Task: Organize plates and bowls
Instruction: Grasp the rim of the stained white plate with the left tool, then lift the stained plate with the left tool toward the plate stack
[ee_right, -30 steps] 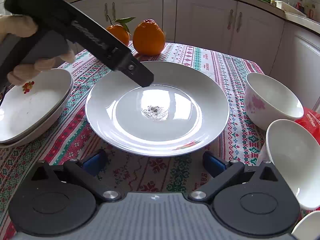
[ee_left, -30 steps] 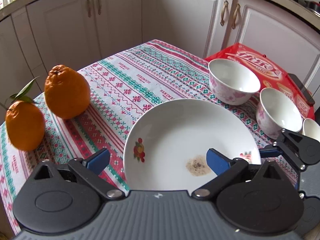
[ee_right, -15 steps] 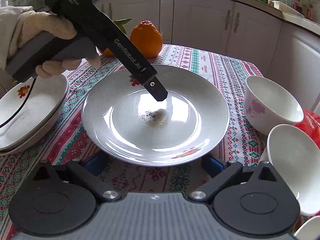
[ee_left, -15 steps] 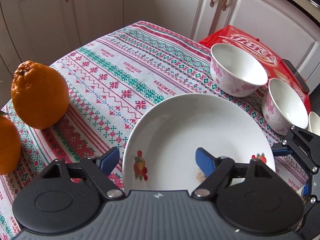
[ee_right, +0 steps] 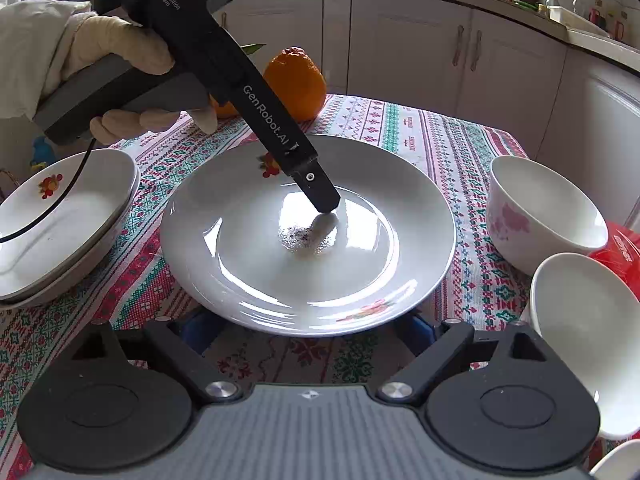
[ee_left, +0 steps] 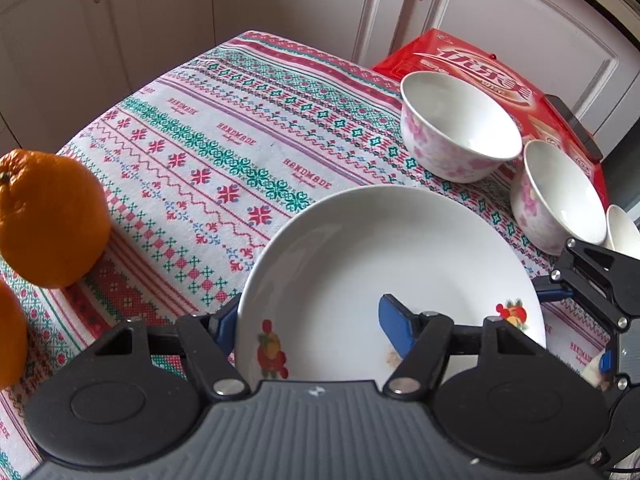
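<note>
Since the plate [ee_right: 248,276] lies flat on the cloth [ee_left: 224,132] with no edge standing free, both tools are going at its rim from opposite sides, which I take as a two-handed lift toward the stack [ee_right: 68,220] of like plates at the table's left edge. The left gripper [ee_left: 310,320] straddles the far-left rim: one finger sits outside it and mostly hidden behind it, the other reaches in over the well, its tip close to the stain [ee_right: 300,238] (touching the glaze or just above it, I cannot tell). Its jaws have just been closing with the rim between them, but a broad gap is left and the pads do not yet pinch. The right gripper [ee_right: 308,324] sits low at the near edge, fingers spread wide and tucked under the overhanging near rim; its jaws have also just been closing, and nothing is clamped between them. A gloved hand [ee_right: 120,60] carries the left tool steeply downward, probably so the inner finger clears the raised rim. Two bowls [ee_right: 544,216] wait along the right edge, one upright, the nearer one tilted against a red packet [ee_left: 480,76], and the oranges [ee_right: 294,80] sit at the far-left corner, out of the path. The grip looks unfinished; a thin glazed rim could slip if lifted before both pads bear on it.
</note>
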### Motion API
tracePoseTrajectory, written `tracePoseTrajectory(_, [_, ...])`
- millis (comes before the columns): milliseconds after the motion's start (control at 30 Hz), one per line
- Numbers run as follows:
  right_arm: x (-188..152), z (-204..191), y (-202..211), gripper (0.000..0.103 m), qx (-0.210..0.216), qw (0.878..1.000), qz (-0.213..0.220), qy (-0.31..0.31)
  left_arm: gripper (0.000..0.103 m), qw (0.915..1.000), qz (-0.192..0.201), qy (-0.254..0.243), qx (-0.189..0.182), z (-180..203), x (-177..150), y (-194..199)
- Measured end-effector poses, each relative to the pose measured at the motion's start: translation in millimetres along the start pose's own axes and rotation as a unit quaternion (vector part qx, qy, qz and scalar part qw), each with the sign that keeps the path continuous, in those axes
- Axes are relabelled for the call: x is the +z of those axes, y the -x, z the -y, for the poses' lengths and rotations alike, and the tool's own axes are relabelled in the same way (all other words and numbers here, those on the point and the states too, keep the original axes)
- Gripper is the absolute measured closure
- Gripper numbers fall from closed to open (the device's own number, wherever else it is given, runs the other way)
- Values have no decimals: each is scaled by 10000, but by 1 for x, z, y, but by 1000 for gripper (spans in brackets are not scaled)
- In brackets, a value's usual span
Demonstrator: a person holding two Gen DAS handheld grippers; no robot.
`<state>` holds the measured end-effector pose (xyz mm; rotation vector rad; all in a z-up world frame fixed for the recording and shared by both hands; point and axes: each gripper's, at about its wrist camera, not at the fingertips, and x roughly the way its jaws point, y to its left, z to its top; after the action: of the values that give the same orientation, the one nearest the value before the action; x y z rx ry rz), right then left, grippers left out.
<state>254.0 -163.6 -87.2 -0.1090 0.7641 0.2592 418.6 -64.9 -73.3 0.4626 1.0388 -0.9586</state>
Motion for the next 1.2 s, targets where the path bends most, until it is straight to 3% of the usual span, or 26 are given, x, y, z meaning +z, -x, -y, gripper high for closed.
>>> tracePoseTrajectory(567, [1, 0, 6, 12, 120, 9999, 1, 42, 40, 10000, -38, 3, 80, 2, -4, 6])
tracePoseTrajectory(1200, [5, -14, 50, 12, 390, 9980, 252, 432, 41, 9984, 331, 307, 343, 29, -32, 63])
